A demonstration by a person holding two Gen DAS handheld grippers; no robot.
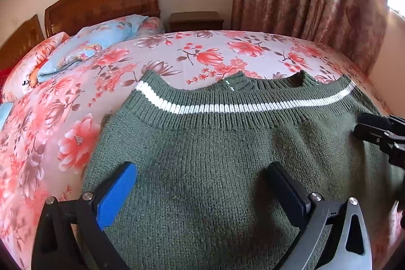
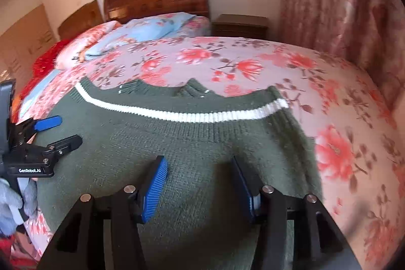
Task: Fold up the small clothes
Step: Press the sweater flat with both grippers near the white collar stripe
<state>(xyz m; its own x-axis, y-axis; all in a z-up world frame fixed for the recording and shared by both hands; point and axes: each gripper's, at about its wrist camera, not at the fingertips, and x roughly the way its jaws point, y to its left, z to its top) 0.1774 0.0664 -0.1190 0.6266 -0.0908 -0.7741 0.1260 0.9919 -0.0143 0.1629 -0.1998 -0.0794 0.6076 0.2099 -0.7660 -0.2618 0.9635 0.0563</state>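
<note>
Legible markings:

1. "GenRobot.AI", white lettering on the black body of the left gripper [image 2: 64, 130], read in the right wrist view at the left edge.
2. Black letters, roughly "J.C", on the pink floral pillow [image 1: 25, 72] at the left of the left wrist view; partly hidden and too small to read with certainty.

No other text, number or sign can be read in either view.
</note>
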